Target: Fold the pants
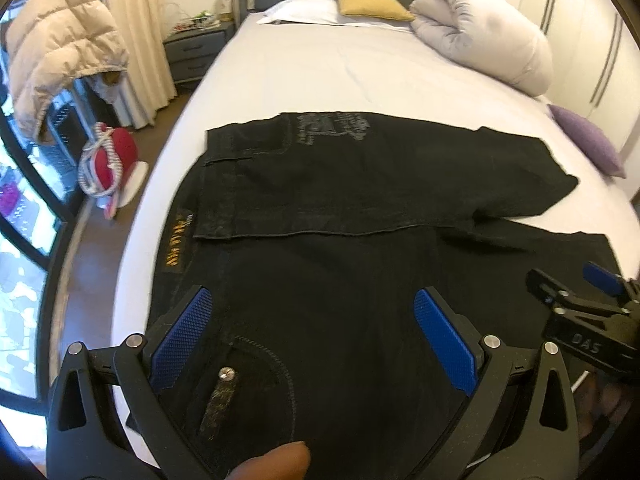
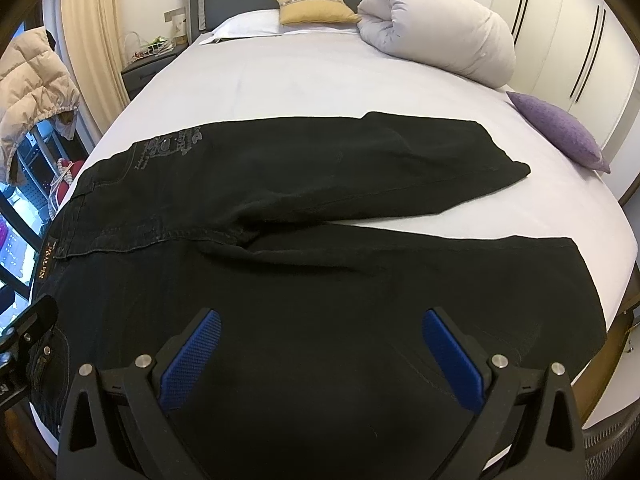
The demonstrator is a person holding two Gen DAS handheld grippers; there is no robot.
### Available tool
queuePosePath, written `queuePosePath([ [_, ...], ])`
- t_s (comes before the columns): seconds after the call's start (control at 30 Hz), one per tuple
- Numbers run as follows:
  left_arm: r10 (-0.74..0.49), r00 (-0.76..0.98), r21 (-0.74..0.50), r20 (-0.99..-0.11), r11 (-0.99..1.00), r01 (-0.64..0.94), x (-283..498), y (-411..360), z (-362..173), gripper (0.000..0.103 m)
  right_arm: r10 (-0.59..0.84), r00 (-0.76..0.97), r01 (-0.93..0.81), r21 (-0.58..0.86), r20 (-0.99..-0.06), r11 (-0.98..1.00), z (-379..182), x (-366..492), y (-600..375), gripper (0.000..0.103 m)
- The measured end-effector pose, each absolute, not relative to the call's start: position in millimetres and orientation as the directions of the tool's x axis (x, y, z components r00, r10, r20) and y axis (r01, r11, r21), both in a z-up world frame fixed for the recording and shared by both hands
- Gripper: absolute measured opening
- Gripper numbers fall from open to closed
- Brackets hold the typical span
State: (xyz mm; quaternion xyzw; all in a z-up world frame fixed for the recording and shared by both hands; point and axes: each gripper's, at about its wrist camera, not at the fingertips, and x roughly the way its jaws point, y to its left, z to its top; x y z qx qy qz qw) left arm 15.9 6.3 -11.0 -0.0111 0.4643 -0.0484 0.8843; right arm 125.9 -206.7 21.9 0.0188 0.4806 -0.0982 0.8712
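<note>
Black pants (image 1: 340, 208) lie spread across the near end of a white bed (image 1: 320, 72), waistband to the left, both legs running right. The far leg (image 2: 360, 160) angles away; the near leg (image 2: 400, 288) lies along the bed's front edge. My left gripper (image 1: 314, 304) hovers open over the waist area, its blue pads (image 1: 188, 332) wide apart above a pocket with a rivet. My right gripper (image 2: 320, 328) stands open over the near leg's thigh. The right gripper also shows in the left wrist view at the right edge (image 1: 576, 292). A fingertip (image 1: 276, 462) shows at the bottom.
A rolled white duvet (image 2: 436, 28), a yellow cushion (image 2: 316, 9) and a white pillow (image 2: 248, 24) sit at the head of the bed. A purple cushion (image 2: 560, 132) lies at the right edge. A nightstand (image 1: 196, 48), a beige jacket (image 1: 60, 56) and a red bag (image 1: 116, 152) stand on the left.
</note>
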Motion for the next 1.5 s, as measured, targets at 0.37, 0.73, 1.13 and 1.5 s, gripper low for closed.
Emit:
queuePosePath([
  [0.37,-0.096,0.624,-0.051,-0.775,0.995,0.091,35,15,-1,0.103,-0.090,0.603,0.132,-0.012,-0.792,0.991,39,150,-211,0.103],
  [0.73,-0.133,0.564,0.001,-0.815,0.973,0.231,180,61,-9,0.103,0.124,0.631,-0.113,0.067,-0.765,0.991,50,197,-206,0.103],
  [1.13,-0.299,0.173,-0.181,-0.938,0.852,0.492,355,80,-78,0.101,0.291,0.530,-0.263,0.172,-0.796,0.949,28,237,-215,0.081],
  [1.5,-0.297,0.027,-0.231,-0.954,0.794,0.562,405,70,-110,0.078,0.354,0.439,-0.347,0.207,-0.826,0.915,3,253,-199,0.072],
])
